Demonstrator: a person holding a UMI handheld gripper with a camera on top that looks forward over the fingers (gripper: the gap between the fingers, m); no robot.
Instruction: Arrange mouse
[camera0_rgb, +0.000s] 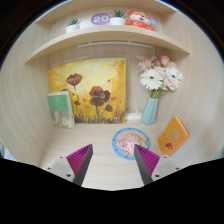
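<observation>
No mouse shows in the gripper view. A round blue-rimmed mat (130, 141) with a pink cartoon picture lies flat on the wooden desk (105, 165), just ahead of my right finger. My gripper (113, 160) is open and empty, its two fingers with magenta pads (81, 158) spread wide over bare desk. The right finger's tip overlaps the near edge of the round mat.
A flower painting (88, 90) leans on the back wall, with a green book (60, 108) to its left. A blue vase of flowers (152, 100) and an orange book (173, 134) stand to the right. A shelf (105, 35) above holds small plants and toys.
</observation>
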